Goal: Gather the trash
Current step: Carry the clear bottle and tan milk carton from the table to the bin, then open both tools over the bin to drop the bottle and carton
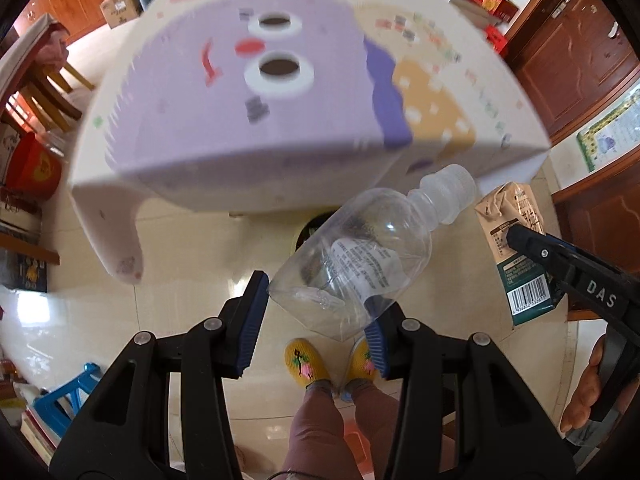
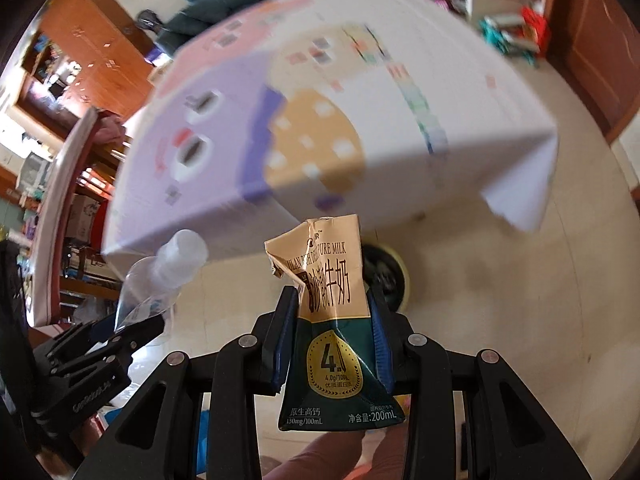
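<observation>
Left claw point(image 1: 316, 320) grasping clear bottle point(image 1: 360, 256) by base, off-centre, over floor. Right claw point(image 2: 332, 328) clenched on milk carton point(image 2: 332, 320). Risk: bottle slips, misses bin point(image 2: 390, 276) below worktop point(image 1: 280, 80).

Tablecloth point(image 1: 224, 120) print motion-blurred; bin point(image 2: 390, 276) mostly hidden behind milk carton point(image 2: 332, 320); bottle point(image 1: 352, 256) label illegible.

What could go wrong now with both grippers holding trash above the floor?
The clear plastic bottle sits tilted in the left gripper, held only near its base, so it may slip. The crushed milk carton in the right gripper could twist loose. The bin lies partly under the table, inviting a missed drop.
</observation>
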Available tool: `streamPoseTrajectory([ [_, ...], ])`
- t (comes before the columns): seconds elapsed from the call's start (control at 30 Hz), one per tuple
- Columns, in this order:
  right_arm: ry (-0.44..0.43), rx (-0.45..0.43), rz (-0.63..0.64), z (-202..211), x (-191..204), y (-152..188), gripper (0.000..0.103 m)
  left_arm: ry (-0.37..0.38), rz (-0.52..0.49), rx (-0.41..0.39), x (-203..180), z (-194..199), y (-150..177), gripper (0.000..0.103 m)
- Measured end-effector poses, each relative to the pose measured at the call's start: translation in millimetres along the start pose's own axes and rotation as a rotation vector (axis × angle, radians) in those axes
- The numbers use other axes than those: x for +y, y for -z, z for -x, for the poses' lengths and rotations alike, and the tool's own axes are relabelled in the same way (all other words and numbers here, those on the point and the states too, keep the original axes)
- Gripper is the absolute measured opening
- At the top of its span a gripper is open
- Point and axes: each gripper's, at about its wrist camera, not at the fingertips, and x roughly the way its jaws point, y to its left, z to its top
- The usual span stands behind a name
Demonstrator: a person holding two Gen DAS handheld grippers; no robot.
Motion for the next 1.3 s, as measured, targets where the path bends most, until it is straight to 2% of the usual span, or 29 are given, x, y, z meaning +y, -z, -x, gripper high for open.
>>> streamPoseTrajectory([
  [0.3, -0.011, 0.094, -0.098, -144.2, -59.7, 31.6, 0.034, -0.037, 0.049, 0.082, -22.6, -153.9, 28.7, 0.042],
  [0.47, -0.023, 0.111, -0.123, -221.7, -84.0, 44.4, 0.035, -0.030, 0.057, 0.077, -34.7, -235.6, 28.2, 0.042],
  [0.73, -0.041, 0.128, -0.142, -319.6, -100.3, 52.0, 0.039, -0.054, 0.046, 0.049, -38.1, -331.6, 26.5, 0.042],
  [0.77, -0.036, 0.132, -0.132, -329.4, -100.0, 53.0, 0.040, -0.054, 0.046, 0.050, -35.8, -341.6, 28.3, 0.043],
  [0.83, -0.023, 0.131, -0.108, -346.0, -100.3, 57.2, 0.056, -0.054, 0.042, 0.061, -36.1, -360.5, 35.4, 0.044],
  [0.87, -0.009, 0.126, -0.097, -352.2, -99.9, 58.8, 0.058, -0.057, 0.040, 0.072, -33.7, -370.4, 38.2, 0.048],
  [1.0, 0.011, 0.113, -0.107, -372.8, -103.7, 66.6, 0.059, -0.064, 0.049, 0.119, -22.2, -399.4, 49.7, 0.073],
  [1.13, 0.019, 0.079, -0.090, -371.9, -103.3, 77.0, 0.059, -0.093, 0.048, 0.116, -16.8, -409.4, 57.2, 0.078],
  [1.3, 0.023, 0.031, -0.071, -374.4, -106.6, 77.1, 0.059, -0.106, 0.037, 0.088, -17.2, -390.6, 60.5, 0.079],
])
